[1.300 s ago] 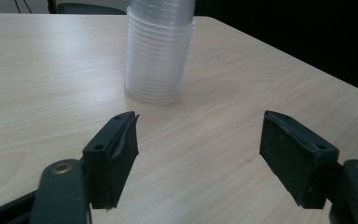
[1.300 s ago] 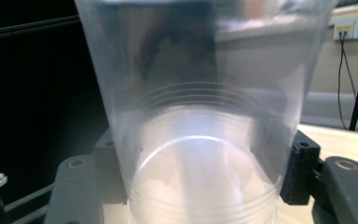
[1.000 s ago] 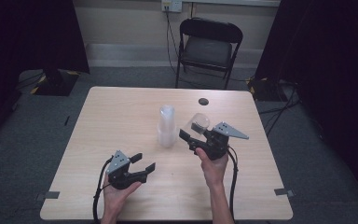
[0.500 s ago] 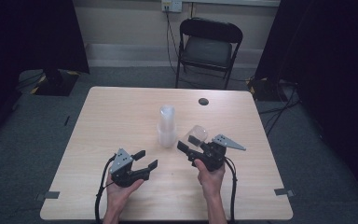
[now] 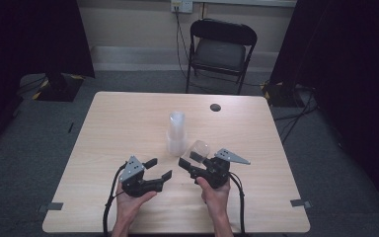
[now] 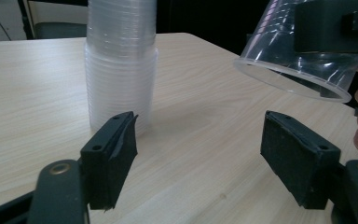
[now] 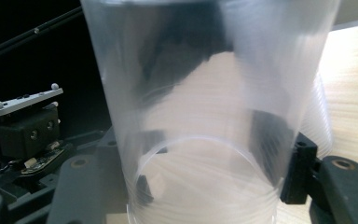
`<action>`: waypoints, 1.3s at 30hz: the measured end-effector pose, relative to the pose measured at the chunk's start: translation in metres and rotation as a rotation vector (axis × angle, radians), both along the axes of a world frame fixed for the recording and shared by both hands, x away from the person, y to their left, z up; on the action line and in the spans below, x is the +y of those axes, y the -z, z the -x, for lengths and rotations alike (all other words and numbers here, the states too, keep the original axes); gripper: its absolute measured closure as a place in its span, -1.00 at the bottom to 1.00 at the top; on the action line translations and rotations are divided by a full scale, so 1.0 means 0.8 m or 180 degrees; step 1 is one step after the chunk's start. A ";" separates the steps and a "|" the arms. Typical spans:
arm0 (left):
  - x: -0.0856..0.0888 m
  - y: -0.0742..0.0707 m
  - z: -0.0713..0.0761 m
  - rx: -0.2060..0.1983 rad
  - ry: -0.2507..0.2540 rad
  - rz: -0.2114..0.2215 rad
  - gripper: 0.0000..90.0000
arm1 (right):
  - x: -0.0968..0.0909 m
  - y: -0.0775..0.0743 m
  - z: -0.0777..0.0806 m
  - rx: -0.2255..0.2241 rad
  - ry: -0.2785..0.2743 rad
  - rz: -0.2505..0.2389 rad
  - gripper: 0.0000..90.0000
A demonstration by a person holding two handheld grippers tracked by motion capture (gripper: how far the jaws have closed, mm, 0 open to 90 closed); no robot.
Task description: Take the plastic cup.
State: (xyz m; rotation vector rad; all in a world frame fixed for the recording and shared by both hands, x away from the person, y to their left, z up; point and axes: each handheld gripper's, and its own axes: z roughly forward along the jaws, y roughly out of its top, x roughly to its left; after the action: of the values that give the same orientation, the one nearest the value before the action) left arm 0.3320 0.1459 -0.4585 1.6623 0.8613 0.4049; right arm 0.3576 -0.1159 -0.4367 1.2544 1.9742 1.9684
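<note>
A stack of clear plastic cups (image 5: 176,133) stands upright in the middle of the light wooden table (image 5: 128,118). My right gripper (image 5: 191,159) is shut on a single clear cup (image 5: 198,149), held tilted just right of the stack and above the tabletop. In the right gripper view that cup (image 7: 205,107) sits between the two jaws. My left gripper (image 5: 159,170) is low near the front, its jaws having just been opening, with nothing between them. In the left gripper view the stack (image 6: 121,70) stands beyond the left pad and the held cup (image 6: 293,65) hangs at the upper right.
A small black round disc (image 5: 215,107) lies on the table's far side. A black folding chair (image 5: 222,47) stands behind the table. Bare tabletop lies left of the stack and along the right side.
My right gripper has come down and toward the near edge with the cup, closer to the left gripper. The left hand has stayed in place, its jaws slightly wider.
</note>
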 end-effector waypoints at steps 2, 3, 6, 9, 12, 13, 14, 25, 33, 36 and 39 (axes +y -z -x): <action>-0.001 -0.001 0.000 -0.0022 0.0024 0.0012 -0.50 | 0.000 0.000 0.001 0.0008 -0.0018 -0.0024 -0.21; -0.001 -0.001 0.000 -0.0022 0.0024 0.0012 -0.50 | 0.000 0.000 0.002 0.0022 -0.0031 -0.0046 -0.21; -0.004 -0.001 0.000 -0.0048 0.0044 -0.0022 -0.43 | 0.001 0.003 0.007 0.0065 -0.0053 -0.0071 -0.21; -0.008 -0.002 0.002 -0.0137 0.0101 -0.0069 -0.40 | 0.001 0.006 0.007 0.0119 -0.0089 -0.0108 -0.21; -0.012 -0.003 0.001 -0.0159 0.0139 -0.0070 -0.37 | 0.000 0.008 0.010 0.0162 -0.0137 -0.0202 -0.21; -0.013 -0.002 0.001 -0.0153 0.0148 -0.0052 -0.38 | 0.000 0.008 0.012 0.0185 -0.0159 -0.0217 -0.22; -0.014 -0.002 0.000 -0.0134 0.0173 -0.0042 -0.38 | 0.000 0.008 0.013 0.0181 -0.0161 -0.0240 -0.22; -0.022 0.001 0.006 -0.0315 0.0170 -0.0026 -0.19 | 0.009 0.012 0.015 0.0342 -0.0355 -0.0297 -0.22; -0.024 0.008 0.007 -0.0456 0.0160 0.0012 -0.14 | 0.011 0.018 0.017 0.0532 -0.0499 -0.0535 -0.24; -0.025 0.009 0.008 -0.0506 0.0155 0.0021 -0.15 | 0.012 0.017 0.019 0.0584 -0.0530 -0.0587 -0.23; -0.027 0.008 0.008 -0.0543 0.0131 0.0057 -0.08 | 0.014 0.018 0.018 0.0663 -0.0538 -0.0582 -0.24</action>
State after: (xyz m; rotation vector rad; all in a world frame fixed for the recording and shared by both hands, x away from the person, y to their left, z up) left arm 0.3253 0.1247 -0.4652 1.6011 0.7014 0.5015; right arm 0.3436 -0.1049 -0.4514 1.4306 2.0969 2.2248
